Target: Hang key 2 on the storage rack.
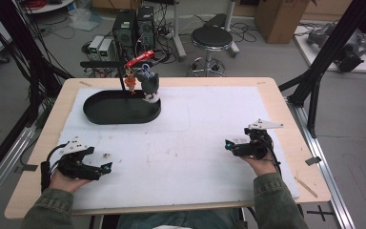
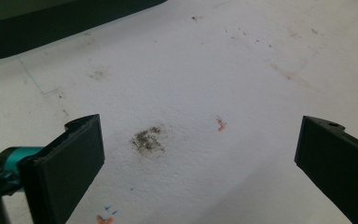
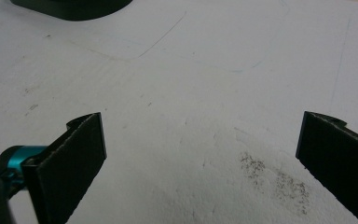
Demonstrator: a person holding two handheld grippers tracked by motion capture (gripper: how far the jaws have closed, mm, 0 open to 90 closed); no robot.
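Resting wide open and empty near both table corners, left gripper and right gripper, nothing started, tray far left untouched.

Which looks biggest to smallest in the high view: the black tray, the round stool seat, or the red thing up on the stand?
1. Black tray, the widest.
2. Stool seat, though it sits farther from the camera, so it may look smaller than it is.
3. Red thing, the smallest.

stool: black seat, on the floor beyond the table
computer towers: upright, left of the stool
cardboard box: far right
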